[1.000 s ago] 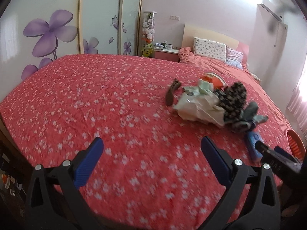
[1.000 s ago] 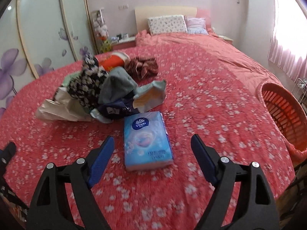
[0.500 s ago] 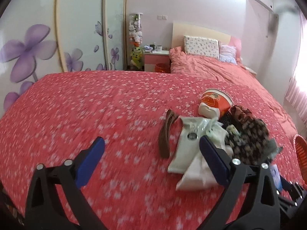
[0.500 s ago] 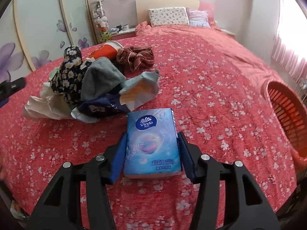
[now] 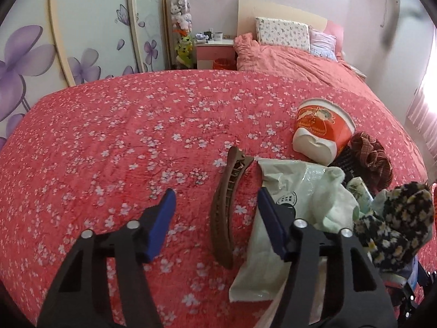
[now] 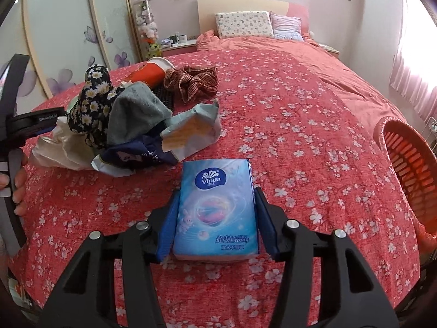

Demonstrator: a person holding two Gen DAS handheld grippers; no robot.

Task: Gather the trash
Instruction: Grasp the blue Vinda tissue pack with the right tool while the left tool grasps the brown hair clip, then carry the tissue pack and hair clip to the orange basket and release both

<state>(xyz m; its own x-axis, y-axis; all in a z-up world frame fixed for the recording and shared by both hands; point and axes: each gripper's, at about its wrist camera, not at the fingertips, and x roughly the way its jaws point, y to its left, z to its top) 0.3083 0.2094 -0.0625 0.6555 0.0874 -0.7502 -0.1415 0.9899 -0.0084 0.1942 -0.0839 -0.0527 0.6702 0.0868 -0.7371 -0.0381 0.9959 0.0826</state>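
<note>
Nearest in the right wrist view, the right gripper [image 6: 215, 218] has its blue pads pressed against both long sides of the tissue pack [image 6: 217, 207], a blue Vinda packet lying flat on the red flowered bedspread [image 6: 300, 125]; the jaws stand about half open, clamped on it. Just beyond the tissue pack lies the trash pile: a torn grey mailer bag [image 6: 191, 131] with its padding showing, a dark blue wrapper [image 6: 136, 155] beside it, a grey-green cloth [image 6: 136, 114], a black sock with daisies [image 6: 94, 109], and a pale plastic bag [image 6: 62, 150] at the pile's left edge. Past these, farther from the tissue pack, an orange paper cup [image 6: 148, 73] lies on its side next to a brown woven scrunchie [image 6: 194, 82]. Well to the right of the tissue pack, off the edge of the bed, stands an orange basket [image 6: 407, 169]. In the left wrist view, the left gripper [image 5: 215, 207] has just been closing its jaws, which now stand half open astride a brown hair clip [image 5: 226, 207] lying lengthwise between the pads without touching either; its right pad sits over the pale plastic bag. A hand [image 6: 16, 180] on that gripper's handle shows at the left edge of the right wrist view. Farthest off are the pillows [image 6: 244, 24] against the headboard.
</note>
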